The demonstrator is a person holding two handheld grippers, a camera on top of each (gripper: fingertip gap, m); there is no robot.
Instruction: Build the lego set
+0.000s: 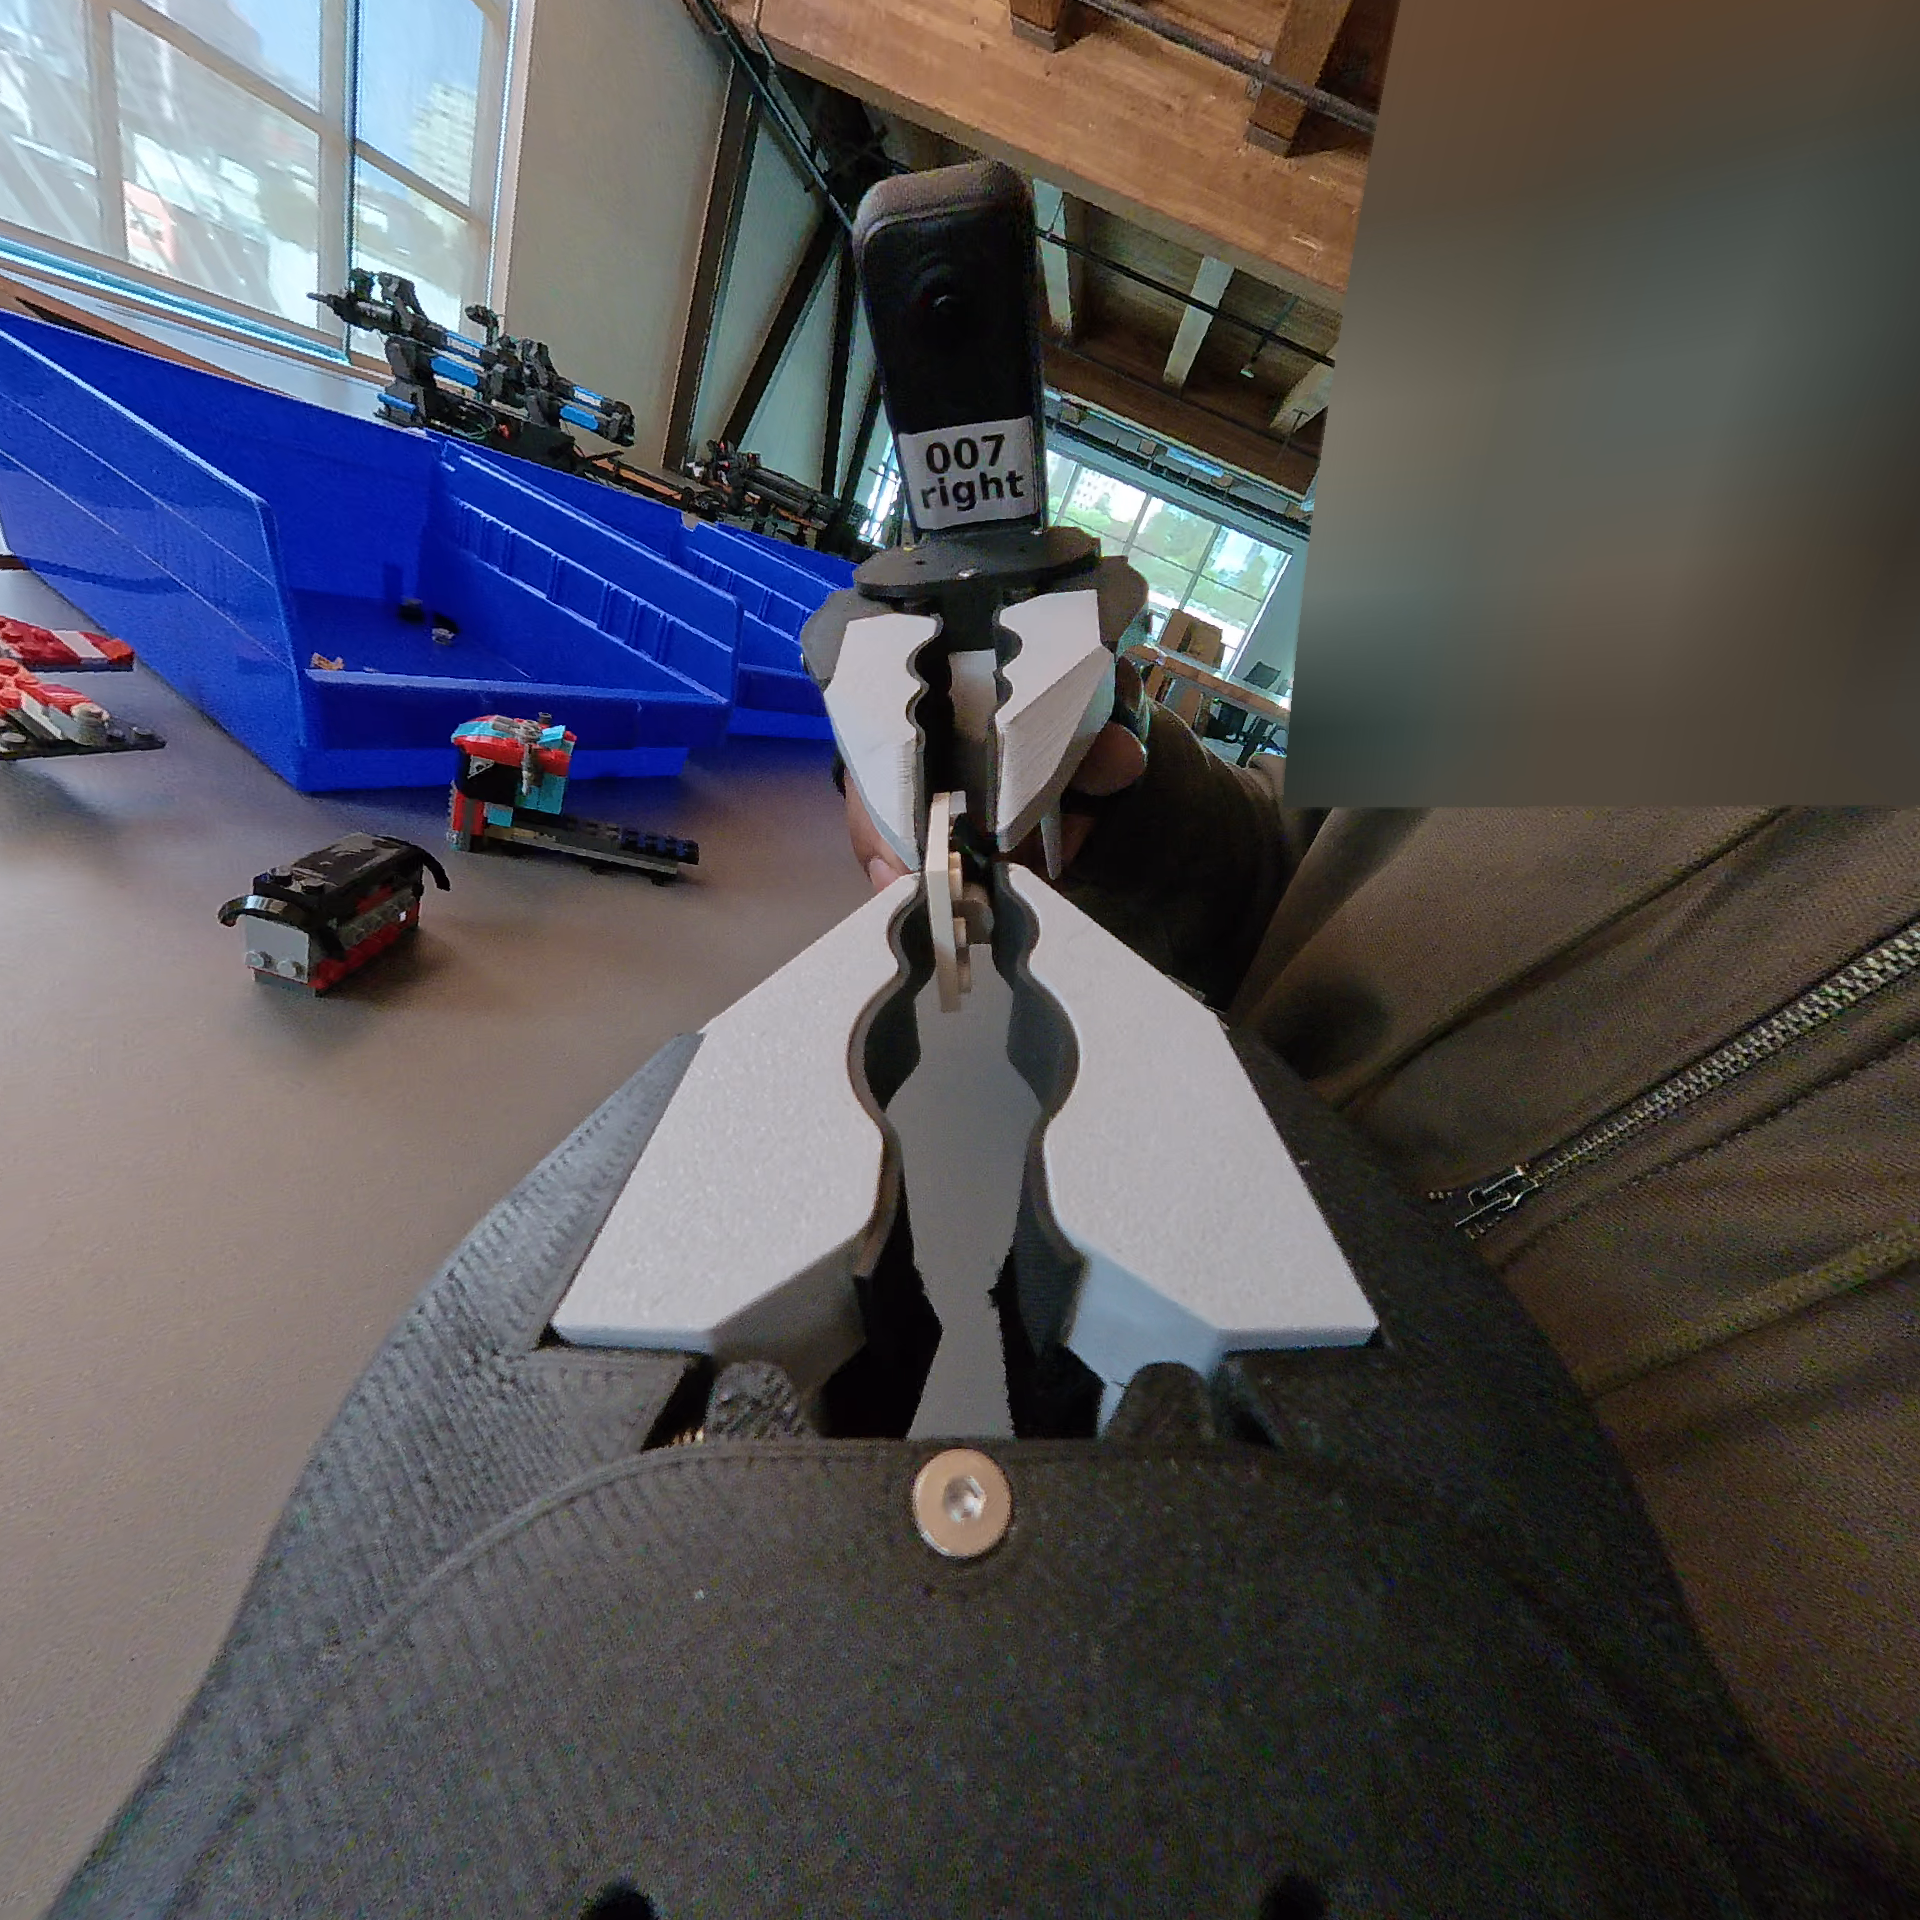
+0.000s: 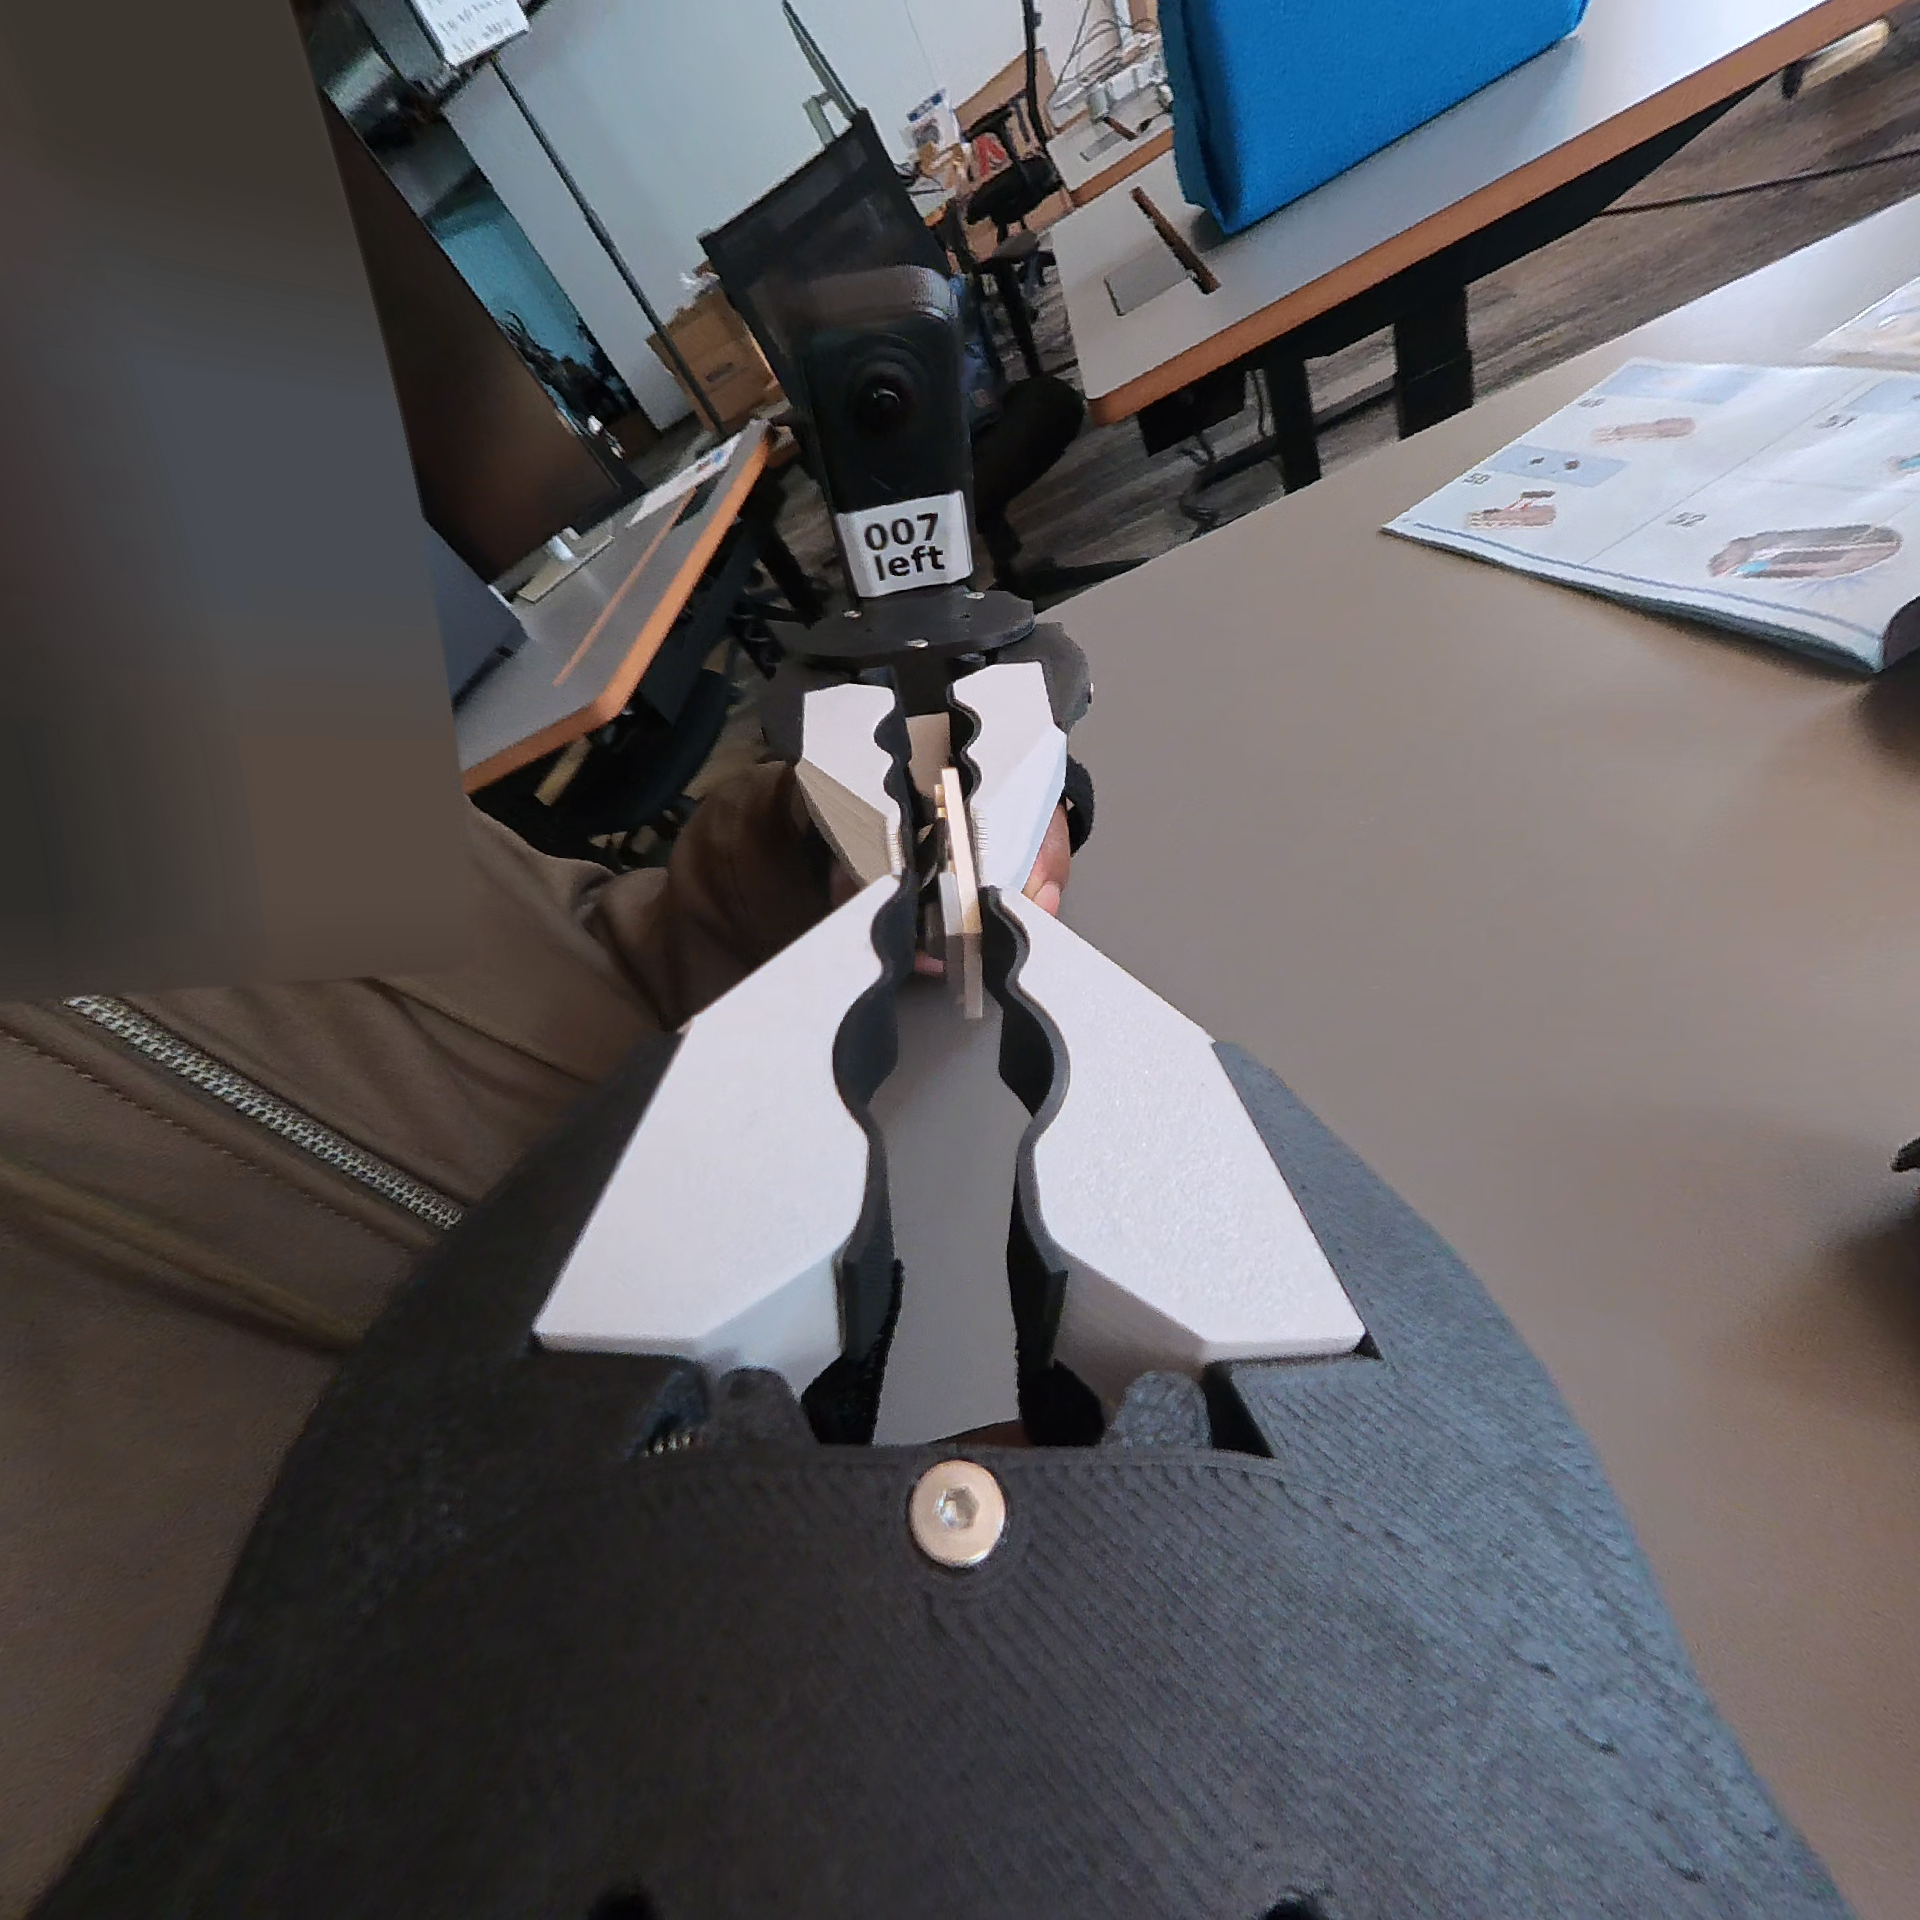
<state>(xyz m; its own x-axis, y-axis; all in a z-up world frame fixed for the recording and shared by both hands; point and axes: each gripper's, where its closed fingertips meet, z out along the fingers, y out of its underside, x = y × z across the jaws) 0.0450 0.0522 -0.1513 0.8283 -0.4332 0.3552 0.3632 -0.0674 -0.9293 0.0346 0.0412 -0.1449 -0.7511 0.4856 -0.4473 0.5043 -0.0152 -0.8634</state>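
Note:
My two grippers face each other tip to tip above a grey table (image 1: 312, 1143). In the left wrist view, my left gripper (image 1: 958, 902) is shut on a small tan assembly of thin brick plates (image 1: 948, 925) held on edge, with round studs on its right side. The right gripper (image 1: 961, 821) meets it from the far side, closed on the same assembly. In the right wrist view, my right gripper (image 2: 951, 909) is shut on the tan plates (image 2: 966, 935), and the left gripper (image 2: 940, 831) grips their far end. A person's hand is behind each gripper.
Blue plastic bins (image 1: 364, 623) stand at the back left. Near them are small brick models (image 1: 509, 774) (image 1: 332, 914) and red-and-white ones (image 1: 52, 686). An open instruction booklet (image 2: 1714, 499) lies at the right. A person's brown jacket (image 1: 1558, 1143) is close by. Left and right tips are no more than a few centimetres apart.

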